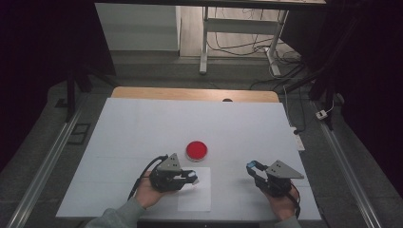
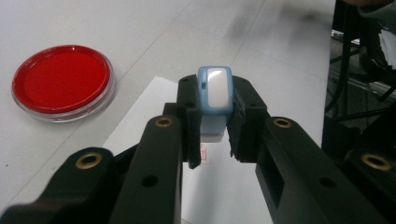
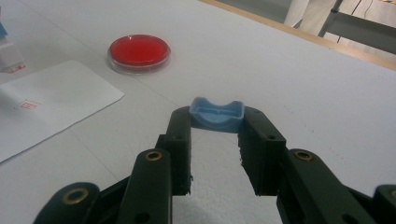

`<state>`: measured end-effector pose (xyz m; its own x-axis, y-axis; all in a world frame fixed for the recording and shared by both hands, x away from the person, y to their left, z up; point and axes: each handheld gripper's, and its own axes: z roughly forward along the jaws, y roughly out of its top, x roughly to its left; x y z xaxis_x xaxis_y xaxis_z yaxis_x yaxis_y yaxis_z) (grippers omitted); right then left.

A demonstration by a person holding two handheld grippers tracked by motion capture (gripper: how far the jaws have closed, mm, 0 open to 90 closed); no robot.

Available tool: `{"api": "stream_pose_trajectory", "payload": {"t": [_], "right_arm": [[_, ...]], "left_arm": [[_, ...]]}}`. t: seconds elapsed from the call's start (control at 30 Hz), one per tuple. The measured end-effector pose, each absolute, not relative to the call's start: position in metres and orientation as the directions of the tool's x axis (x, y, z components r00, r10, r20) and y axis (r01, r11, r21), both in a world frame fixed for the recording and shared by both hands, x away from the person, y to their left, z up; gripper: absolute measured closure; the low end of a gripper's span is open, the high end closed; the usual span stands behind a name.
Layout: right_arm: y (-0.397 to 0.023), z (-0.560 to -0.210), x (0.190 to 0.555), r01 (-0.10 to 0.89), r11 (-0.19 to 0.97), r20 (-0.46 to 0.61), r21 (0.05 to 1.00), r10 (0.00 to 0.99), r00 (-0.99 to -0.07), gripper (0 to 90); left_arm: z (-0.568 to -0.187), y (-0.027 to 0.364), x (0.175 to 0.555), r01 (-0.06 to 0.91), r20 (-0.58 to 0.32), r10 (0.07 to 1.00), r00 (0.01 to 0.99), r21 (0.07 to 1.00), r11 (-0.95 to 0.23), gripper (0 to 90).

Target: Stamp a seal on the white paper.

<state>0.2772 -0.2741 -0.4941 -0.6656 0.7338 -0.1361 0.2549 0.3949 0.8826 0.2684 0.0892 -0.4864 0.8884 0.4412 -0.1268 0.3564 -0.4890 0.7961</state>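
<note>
A: Nearest stuff first. Left gripper [image 1: 190,177]?

B: Held in the person's left hand [image 1: 147,192] at the near edge of the white table [image 1: 142,123]. Jaws clamped on a small stamp [image 2: 215,91], blue frame with a white body. In the left gripper view it sits upright between the pads, blue-and-white end facing the camera, white body running down between the jaws.

A: Touching the paper?

B: It sits over the white paper sheet [image 1: 195,192]. Can't tell whether it touches it. A small red square stamp mark [image 2: 203,151] is on the sheet right below the stamp.

A: Right gripper [image 1: 252,166]?

B: Also near edge, in the right hand [image 1: 283,202], well apart from the left one. Jaws pinching a blue cap [image 3: 217,113], a shallow, curved-edge piece, hollow side toward the camera. It's gripped at the tips, held over bare table.

A: Does the right gripper view catch the other side?

B: Yes, at the far left edge the stamp [image 3: 7,53] shows above the paper sheet [image 3: 51,100], with a red square mark [image 3: 28,105] on the sheet.

A: Farther out?

B: Red ink pad [image 1: 196,150], round, in a clear rimmed dish, lid off, just beyond the far edge of the sheet, roughly mid-table. Neither gripper touches it.

A: Beyond that?

B: Wooden table edge [image 1: 195,93] behind the white surface, then grey floor with a desk frame [image 1: 204,42] and cables [image 1: 285,59].
</note>
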Motion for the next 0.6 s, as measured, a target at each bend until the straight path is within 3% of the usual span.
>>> {"api": "stream_pose_trajectory", "payload": {"t": [0.6], "right_arm": [[-0.273,-0.495,0.278,0.256,0.389,-0.129,0.885,0.733,-0.668,65.1]], "left_arm": [[-0.465,0.106,0.269,0.357,-0.154,0.445,0.882,0.834,-0.421,76.2]]}}
